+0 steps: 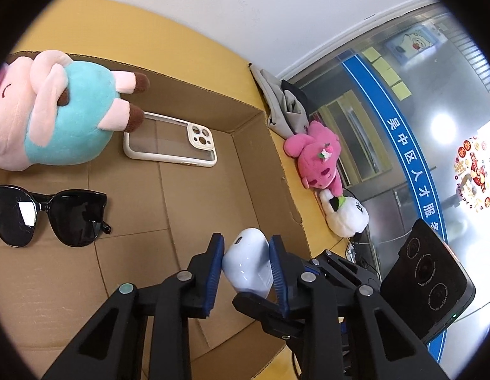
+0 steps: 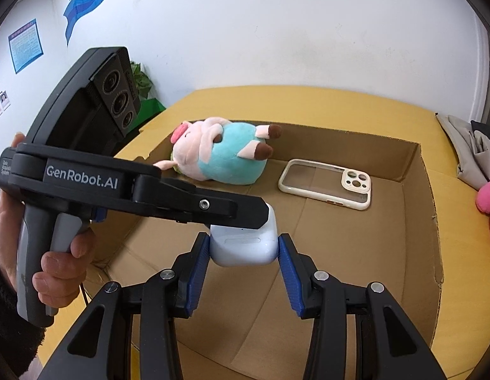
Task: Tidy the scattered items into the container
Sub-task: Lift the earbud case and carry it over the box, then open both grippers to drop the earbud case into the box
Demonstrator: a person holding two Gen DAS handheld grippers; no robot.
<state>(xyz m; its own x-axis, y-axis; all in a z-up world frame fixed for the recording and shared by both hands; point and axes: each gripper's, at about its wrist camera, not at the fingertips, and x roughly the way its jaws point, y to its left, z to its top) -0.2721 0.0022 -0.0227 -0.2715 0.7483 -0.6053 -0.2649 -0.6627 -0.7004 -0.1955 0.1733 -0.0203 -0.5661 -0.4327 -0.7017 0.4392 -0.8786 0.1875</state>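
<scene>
The white earbud case point(image 2: 243, 247) hangs over the cardboard box point(image 2: 416, 164), its top hidden in the right wrist view by the left gripper point(image 1: 246, 264), which clamps it; the right gripper point(image 2: 243, 261) pinches its sides too. Inside the box lie a plush pig point(image 1: 64, 117), a phone case point(image 1: 170, 142) and sunglasses point(image 1: 51, 213), cut off at the picture's edge. A pink plush point(image 1: 318, 155) lies outside on the yellow table point(image 1: 295, 171).

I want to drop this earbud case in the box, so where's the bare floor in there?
Bare floor of the cardboard box lies between the phone case, the sunglasses and the right wall, under the earbud case. The far left is crowded by the pig plush.
</scene>
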